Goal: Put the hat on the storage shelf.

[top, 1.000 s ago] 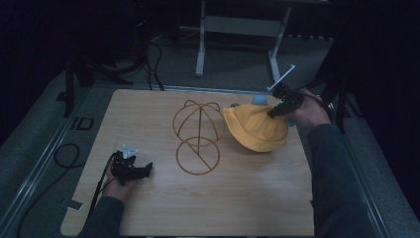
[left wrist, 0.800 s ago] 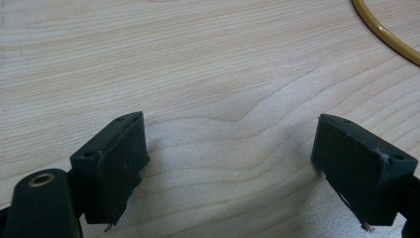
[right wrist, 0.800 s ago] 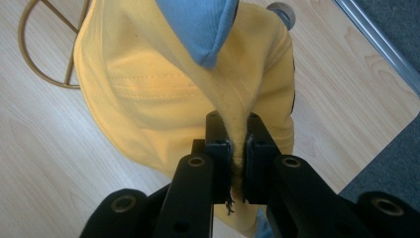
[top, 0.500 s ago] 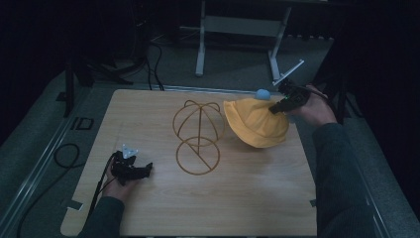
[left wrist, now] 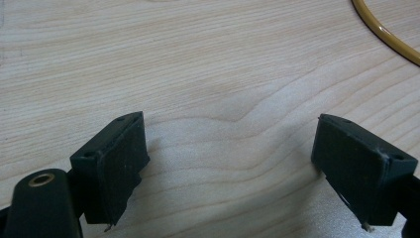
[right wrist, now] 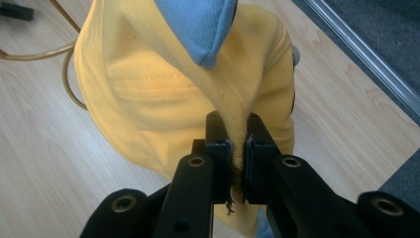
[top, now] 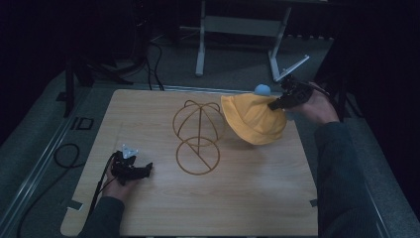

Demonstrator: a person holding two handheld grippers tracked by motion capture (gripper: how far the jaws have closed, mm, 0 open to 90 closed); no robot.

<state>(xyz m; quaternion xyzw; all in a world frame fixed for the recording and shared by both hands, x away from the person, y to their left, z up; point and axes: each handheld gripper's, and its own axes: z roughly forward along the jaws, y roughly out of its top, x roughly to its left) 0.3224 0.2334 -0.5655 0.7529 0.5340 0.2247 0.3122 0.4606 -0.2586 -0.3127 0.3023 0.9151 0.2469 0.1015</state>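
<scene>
R gripper [right wrist: 237, 148] jaws pinch soft yellow fabric hat [top: 255, 121], blue lining showing. L gripper [left wrist: 233, 163] jaws wide apart, empty, over woodgrain table [left wrist: 198, 64]. Gold wire hat stand [top: 197, 136] partly hidden behind hat.

The high view looks forward and down over the whole counter [top: 148, 114]. Each gripper view sits close behind its jaws; all three share the wire stand [top: 197, 136].

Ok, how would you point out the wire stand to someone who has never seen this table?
On the wooden table, look near the middle, just left of the yellow hat pinched by the right hand-held gripper. The wire stand is a golden dome of thin hoops on a ring base, the one see-through frame there.
</scene>
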